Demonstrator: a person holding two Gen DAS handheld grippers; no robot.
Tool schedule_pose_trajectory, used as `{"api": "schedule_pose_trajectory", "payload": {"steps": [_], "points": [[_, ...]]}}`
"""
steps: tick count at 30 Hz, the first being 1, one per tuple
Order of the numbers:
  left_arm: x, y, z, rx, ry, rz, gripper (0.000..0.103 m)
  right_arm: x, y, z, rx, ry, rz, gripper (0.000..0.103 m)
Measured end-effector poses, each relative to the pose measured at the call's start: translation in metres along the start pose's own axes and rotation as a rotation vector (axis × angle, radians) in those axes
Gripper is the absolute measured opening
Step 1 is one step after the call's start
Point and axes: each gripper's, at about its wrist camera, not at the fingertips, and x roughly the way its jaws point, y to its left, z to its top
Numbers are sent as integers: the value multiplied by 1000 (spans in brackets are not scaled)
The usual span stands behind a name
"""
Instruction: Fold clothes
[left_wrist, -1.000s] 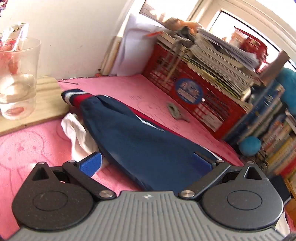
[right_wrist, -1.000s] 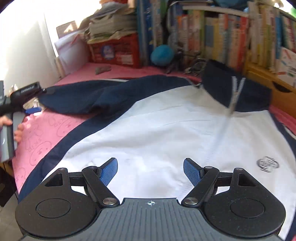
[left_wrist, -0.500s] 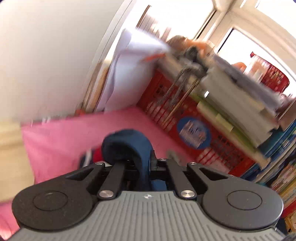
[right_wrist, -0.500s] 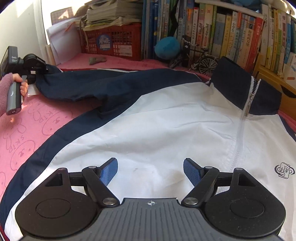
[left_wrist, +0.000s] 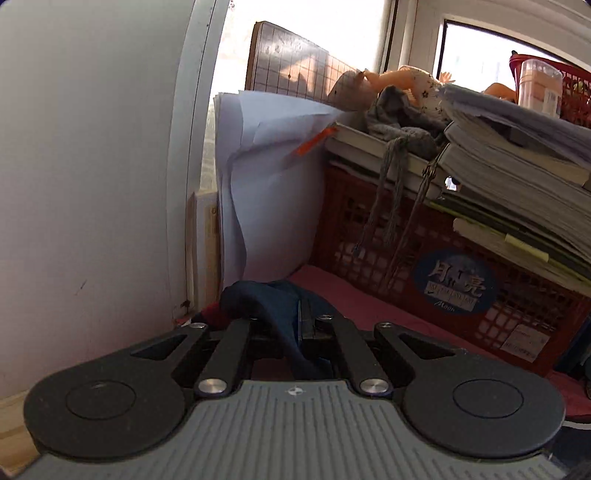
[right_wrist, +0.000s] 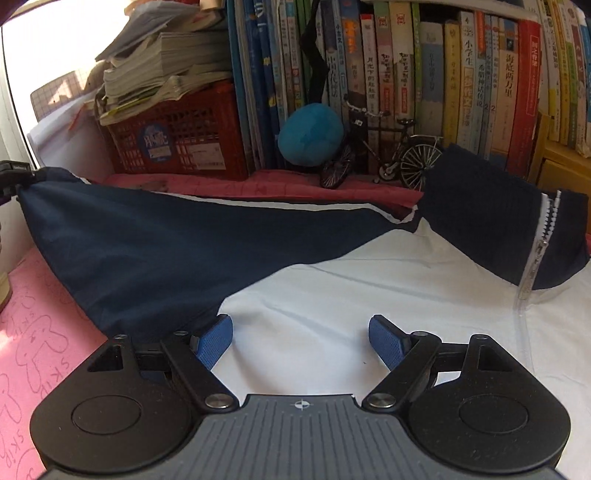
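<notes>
The jacket (right_wrist: 332, 288) is lying spread across the pink table (right_wrist: 33, 332), white front facing up, with its zipper (right_wrist: 535, 254) running down from the dark collar (right_wrist: 491, 218) on the far right side. Everything else can be placed from that jacket.

The left hand-held gripper (left_wrist: 299, 321) is pinching the end of the navy sleeve (left_wrist: 273, 306), its jaws pressed tight together with the cloth bunched between them and a bit of red cuff (left_wrist: 214, 314) poking out to one side. In the right wrist view that same sleeve (right_wrist: 147, 236) is stretching out from the jacket's shoulder to the far left edge of the picture, pulled fairly taut and lifted at its tip, where the black body of the left hand-held gripper is just showing.

The right hand-held gripper (right_wrist: 301, 343) is hanging over the white chest of the jacket, close to where the sleeve meets the body. Its blue pads (right_wrist: 212, 341) are standing wide apart, with nothing between them but the cloth lying below; I cannot tell whether they are touching it.

Behind the jacket, a red crate (right_wrist: 177, 136) is sitting under a pile of papers (right_wrist: 159, 70), beside a blue ball (right_wrist: 310, 133), a small model bicycle (right_wrist: 380, 155) and a row of books (right_wrist: 424, 74). White sheets of paper (left_wrist: 269, 184) are leaning against the crate's far side.
</notes>
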Motion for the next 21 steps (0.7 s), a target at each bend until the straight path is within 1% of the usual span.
{"api": "schedule_pose_trajectory", "payload": {"steps": [2, 3, 5, 6, 7, 8, 9, 10, 11, 12, 13, 14, 15, 16, 17, 18, 21], "points": [[5, 2, -10, 23, 5, 15, 7, 13, 15, 1, -60, -2, -28, 80], [6, 1, -14, 42, 0, 23, 8, 20, 22, 1, -77, 7, -25, 80], [9, -3, -19, 86, -12, 42, 10, 29, 38, 4, -95, -5, 4, 82], [13, -6, -19, 101, 3, 59, 11, 33, 46, 5, -114, -11, 25, 82], [17, -8, -19, 115, 17, 76, 14, 37, 55, 9, -132, -11, 48, 83], [19, -10, -19, 117, 37, 85, 21, 41, 65, 12, -149, -12, 68, 87], [21, -11, -19, 118, 57, 94, 24, 45, 75, 15, -166, -14, 88, 87], [17, -10, -19, 103, 49, 88, 30, 50, 85, 18, -178, -11, 108, 89], [12, -9, -18, 88, 41, 81, 33, 53, 95, 20, -195, -13, 127, 93], [7, -8, -17, 73, 32, 74, 35, 55, 105, 22, -215, -18, 145, 93], [-1, -4, -16, 48, 11, 63, 43, 56, 113, 23, -238, -13, 187, 94], [-9, 0, -15, 17, -13, 54, 56, 56, 121, 23, -264, -4, 236, 94], [-16, 1, -14, -6, -41, 70, 63, 53, 126, 22, -272, 4, 289, 94], [-22, 2, -12, -28, -70, 88, 82, 49, 129, 20, -275, 11, 344, 93], [-28, 4, -11, -50, -98, 105, 95, 44, 133, 18, -277, 19, 399, 92], [-28, 4, -9, -46, -99, 117, 98, 40, 137, 17, -279, 26, 454, 92], [-20, 5, -4, -2, -24, 147, 97, 16, 130, 9, -276, 19, 482, 93]]}}
